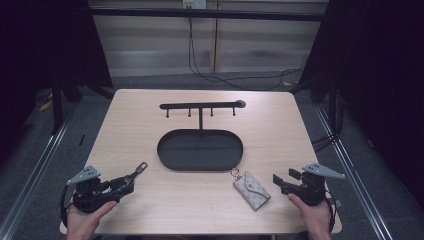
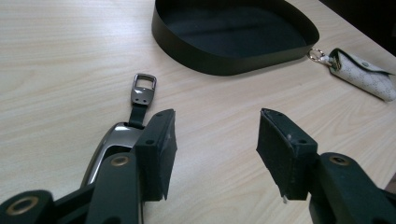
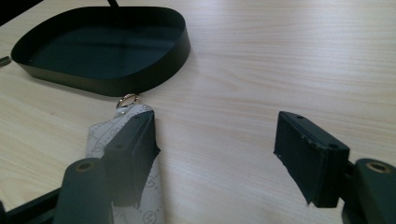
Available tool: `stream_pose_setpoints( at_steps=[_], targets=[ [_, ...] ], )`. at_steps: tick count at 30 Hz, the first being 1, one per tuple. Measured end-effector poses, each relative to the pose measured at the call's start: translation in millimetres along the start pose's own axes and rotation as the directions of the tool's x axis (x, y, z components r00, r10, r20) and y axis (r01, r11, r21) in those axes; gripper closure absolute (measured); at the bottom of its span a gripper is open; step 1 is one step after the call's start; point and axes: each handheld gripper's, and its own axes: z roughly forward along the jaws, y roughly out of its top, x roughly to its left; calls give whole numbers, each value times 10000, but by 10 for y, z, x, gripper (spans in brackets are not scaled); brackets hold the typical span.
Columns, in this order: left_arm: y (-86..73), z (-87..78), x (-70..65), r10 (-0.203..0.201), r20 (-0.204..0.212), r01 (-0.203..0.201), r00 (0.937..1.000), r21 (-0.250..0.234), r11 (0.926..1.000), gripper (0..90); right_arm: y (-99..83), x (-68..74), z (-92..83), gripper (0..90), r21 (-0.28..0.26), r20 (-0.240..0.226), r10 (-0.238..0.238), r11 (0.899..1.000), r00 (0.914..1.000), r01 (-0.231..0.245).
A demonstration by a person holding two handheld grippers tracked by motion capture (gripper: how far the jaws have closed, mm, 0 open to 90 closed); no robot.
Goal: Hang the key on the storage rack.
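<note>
the left gripper (image 1: 131, 183) stands open, the key fob (image 2: 122, 135) just off its left jaw, pointing far-right; the right gripper (image 1: 278, 183), open, sits right of the pouch (image 1: 251, 189).

A: Where does the high view sit?

B: Above the person's edge of the bench (image 1: 150, 115), looking forward and down, far enough back to take in the whole top and the floor beyond.

A: And the two gripper views?

B: Each rides low on its gripper, close to the wood, looking along its own jaws. The left gripper (image 2: 215, 140) view faces up and across toward the black tray (image 2: 224, 60), with the key pouch (image 2: 369, 74) at its right edge. The right gripper (image 3: 215, 144) view faces the same tray (image 3: 140, 74) from the other side, the pouch (image 3: 100, 135) just before it.

A: So what do they share?

B: The tray (image 1: 200, 165) and pouch (image 1: 251, 190), seen in all three.
</note>
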Motion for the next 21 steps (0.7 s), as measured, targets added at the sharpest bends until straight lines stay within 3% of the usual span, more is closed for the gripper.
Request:
stream_pose_setpoints(
  at_steps=[4,7,10,13,16,21],
  targets=[
    [13,4,2,-171,220,172,9996,-87,9998,466,-8,26,-23,297,55,-100,146,9999,9998,-146],
    [50,18,-48,232,17,-232,9997,59,9997,468,-12,29,-28,296,95,-202,178,9998,9996,-176],
    [87,24,-75,272,52,-273,9996,244,9993,474,-19,29,-26,292,197,-239,175,9997,9996,-170],
    [136,18,-111,659,-254,-648,9975,408,9971,469,-21,35,-41,286,194,-242,173,9997,9996,-168],
    [199,13,-125,778,-422,-751,9961,614,9953,472,-23,68,-73,285,185,-317,77,9998,9995,-72],
    [343,32,-125,974,-329,-936,9947,1021,9904,451,-36,103,-83,283,178,-386,-43,9998,9992,50]
  ],
)
